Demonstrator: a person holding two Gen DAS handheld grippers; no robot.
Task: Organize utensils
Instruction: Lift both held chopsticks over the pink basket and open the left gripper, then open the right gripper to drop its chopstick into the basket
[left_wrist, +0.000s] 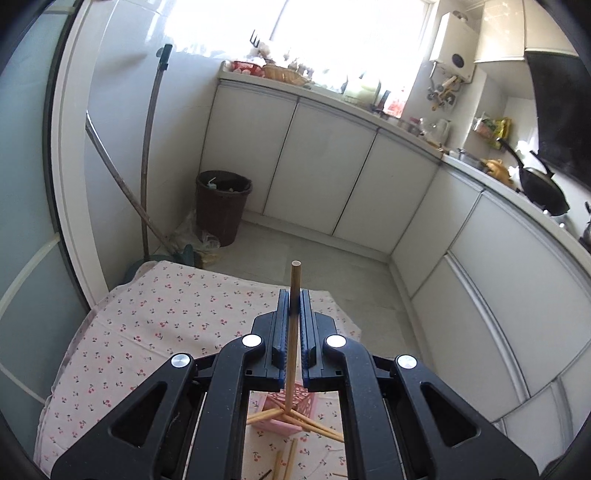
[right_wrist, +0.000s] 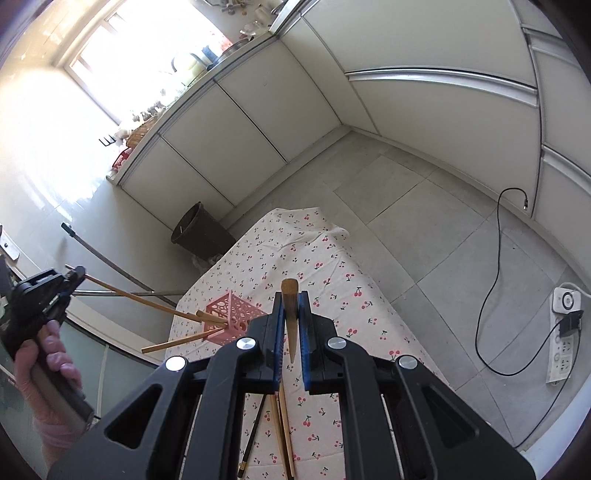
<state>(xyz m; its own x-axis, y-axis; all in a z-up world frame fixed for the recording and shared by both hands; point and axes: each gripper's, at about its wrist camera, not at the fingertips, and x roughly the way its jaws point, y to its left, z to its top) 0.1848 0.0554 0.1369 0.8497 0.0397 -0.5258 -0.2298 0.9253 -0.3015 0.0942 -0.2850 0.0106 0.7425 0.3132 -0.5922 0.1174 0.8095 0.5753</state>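
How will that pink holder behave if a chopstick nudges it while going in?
The pink holder looks like thin openwork plastic, so probably light and apt to slide on the cloth. It already sits tilted with chopsticks sticking out sideways, so a nudge could well tip it further.

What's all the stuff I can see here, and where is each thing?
Basket: one, pink, on the table, tipped on its side.
Chopsticks in basket: about three, tan, poking out of it.
Loose chopsticks: a few, tan and one dark, lying on the table.
Tablecloth: one, white with red cherries, covering the table.
Bin: one, dark brown, on the floor by the cabinets.
Cable: one, black, on the floor.
Power strip: one, white, on the floor.
Wok: one, black, on the counter.
Left gripper: black, shut on a tan chopstick.
Right gripper: black, shut on a brown stick.
Hand: one, holding the left gripper.
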